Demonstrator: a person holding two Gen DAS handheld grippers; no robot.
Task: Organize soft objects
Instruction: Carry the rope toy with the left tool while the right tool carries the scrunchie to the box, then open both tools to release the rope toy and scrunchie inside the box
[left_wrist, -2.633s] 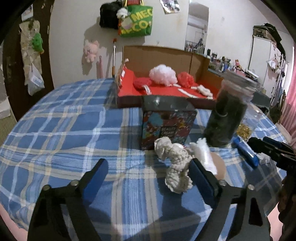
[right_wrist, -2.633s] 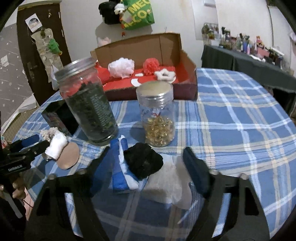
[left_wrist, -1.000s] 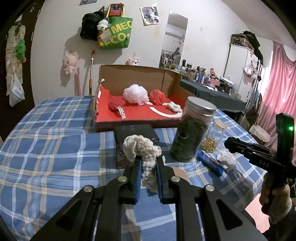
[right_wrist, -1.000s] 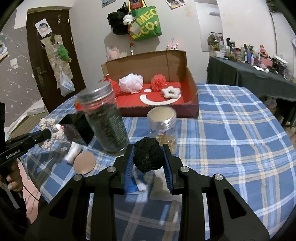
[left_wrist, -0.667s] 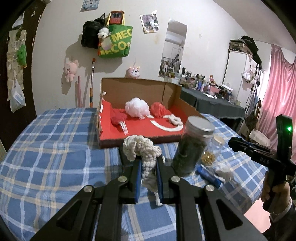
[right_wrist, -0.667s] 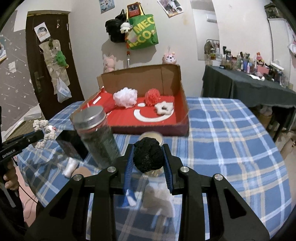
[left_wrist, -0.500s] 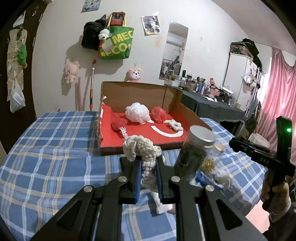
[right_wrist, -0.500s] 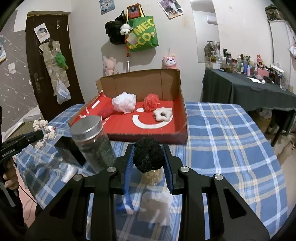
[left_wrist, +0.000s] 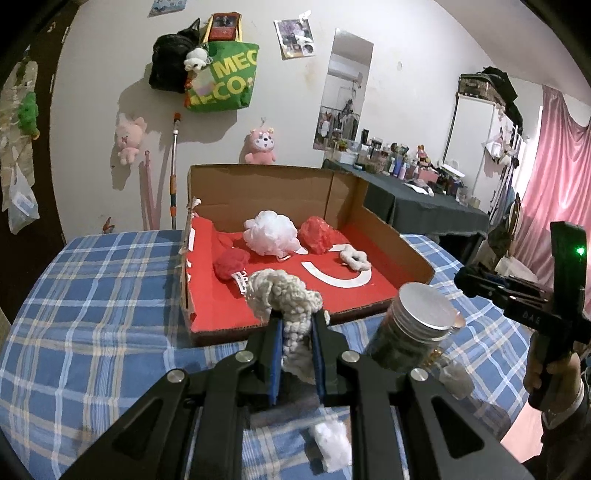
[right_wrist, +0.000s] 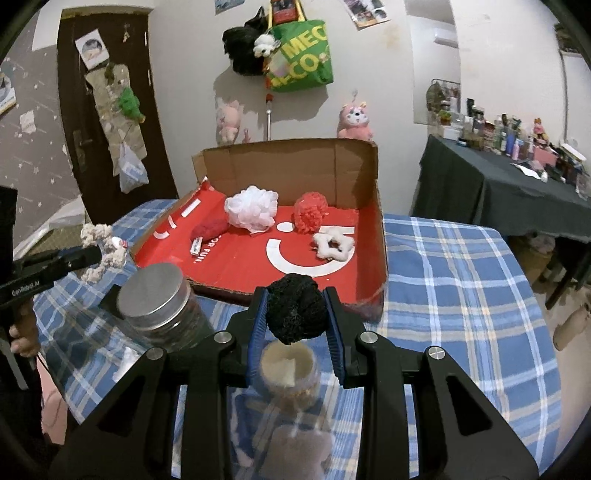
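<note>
My left gripper (left_wrist: 295, 325) is shut on a cream knotted rope toy (left_wrist: 284, 295) and holds it above the table, just before the front edge of the red-lined cardboard box (left_wrist: 391, 236). My right gripper (right_wrist: 295, 299) is shut on a black pom-pom (right_wrist: 295, 314), held in the air near the box's (right_wrist: 380, 258) front right corner. In the box lie a white puff (left_wrist: 271, 238), red puffs (left_wrist: 316, 234) and a white star-shaped ring (left_wrist: 354, 258). The rope toy also shows at the left of the right wrist view (right_wrist: 101, 251).
A tall lidded jar of dark contents (left_wrist: 410, 325) and a small jar of gold beads (right_wrist: 290, 373) stand on the blue plaid table (left_wrist: 92, 314) in front of the box. A white roll (left_wrist: 332, 443) and a pale cloth (right_wrist: 295, 450) lie near the front edge.
Both grippers closed on their objects and lifted them off the table. Both have since risen and moved forward towards the box.
</note>
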